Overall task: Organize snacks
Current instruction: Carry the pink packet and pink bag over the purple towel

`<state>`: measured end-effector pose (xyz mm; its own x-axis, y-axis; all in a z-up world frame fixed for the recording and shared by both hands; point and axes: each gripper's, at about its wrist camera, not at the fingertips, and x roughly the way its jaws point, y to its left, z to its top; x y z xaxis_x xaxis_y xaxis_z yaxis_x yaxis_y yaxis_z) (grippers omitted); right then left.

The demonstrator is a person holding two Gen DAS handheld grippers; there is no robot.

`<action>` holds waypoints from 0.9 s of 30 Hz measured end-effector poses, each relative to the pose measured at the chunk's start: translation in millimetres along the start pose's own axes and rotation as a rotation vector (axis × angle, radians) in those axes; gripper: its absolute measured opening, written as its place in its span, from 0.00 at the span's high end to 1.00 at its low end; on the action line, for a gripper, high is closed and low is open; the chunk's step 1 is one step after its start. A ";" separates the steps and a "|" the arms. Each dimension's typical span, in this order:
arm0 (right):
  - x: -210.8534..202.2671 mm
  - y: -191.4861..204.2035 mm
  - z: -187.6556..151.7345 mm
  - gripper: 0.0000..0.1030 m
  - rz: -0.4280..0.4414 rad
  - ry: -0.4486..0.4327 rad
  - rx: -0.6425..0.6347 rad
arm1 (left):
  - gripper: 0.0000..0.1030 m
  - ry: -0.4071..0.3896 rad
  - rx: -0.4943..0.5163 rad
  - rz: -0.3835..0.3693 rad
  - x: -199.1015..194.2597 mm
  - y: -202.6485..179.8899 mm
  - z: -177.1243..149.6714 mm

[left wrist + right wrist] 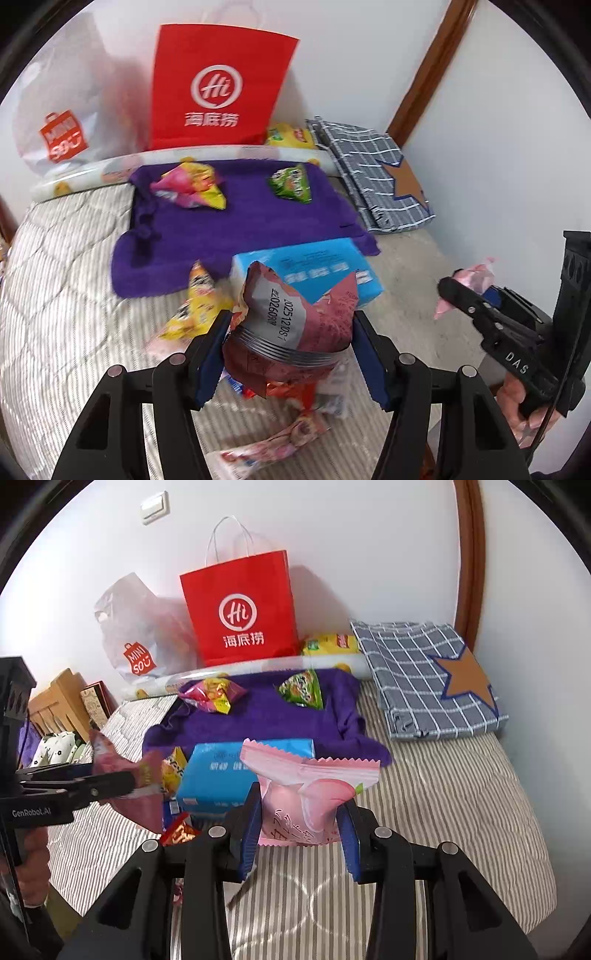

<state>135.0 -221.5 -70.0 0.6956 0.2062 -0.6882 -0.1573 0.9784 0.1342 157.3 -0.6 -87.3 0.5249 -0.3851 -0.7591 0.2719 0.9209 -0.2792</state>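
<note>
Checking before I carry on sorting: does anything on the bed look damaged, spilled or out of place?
Nothing spilled. The dark red packet in the left gripper looks crumpled, and loose wrappers lie scattered on the mattress below it, off the purple towel.

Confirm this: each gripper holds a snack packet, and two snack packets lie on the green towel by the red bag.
Wrong on one point: the towel is purple, not green, as the right wrist view shows. The rest stands: each gripper holds a packet, and two packets lie on the towel by the red bag.
</note>
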 end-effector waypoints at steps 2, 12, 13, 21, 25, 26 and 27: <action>1.9 -1.1 5.8 0.63 0.010 -0.004 0.004 | 0.40 -0.001 0.008 -0.005 3.4 -6.8 6.8; 17.9 -1.6 40.3 0.63 0.048 -0.035 -0.002 | 0.40 -0.015 0.027 0.011 14.3 -16.9 44.3; 20.7 -1.5 44.5 0.63 0.051 -0.037 -0.005 | 0.40 -0.017 0.026 0.014 15.6 -14.8 48.3; 49.3 0.5 84.2 0.63 0.059 -0.048 -0.042 | 0.40 -0.030 -0.019 0.044 25.7 19.0 82.4; 67.4 -1.7 100.4 0.63 0.062 -0.043 -0.042 | 0.40 -0.032 -0.051 0.068 31.7 41.7 96.3; 73.0 -3.0 104.2 0.63 0.066 -0.040 -0.038 | 0.40 -0.032 -0.060 0.073 33.4 48.0 99.4; 78.7 -4.2 107.5 0.63 0.068 -0.036 -0.034 | 0.40 -0.030 -0.069 0.078 35.3 54.2 102.2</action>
<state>265.7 -207.8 -48.1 0.7070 0.2735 -0.6522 -0.2287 0.9611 0.1551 273.0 29.6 -69.1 0.5666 -0.3128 -0.7624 0.1732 0.9497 -0.2609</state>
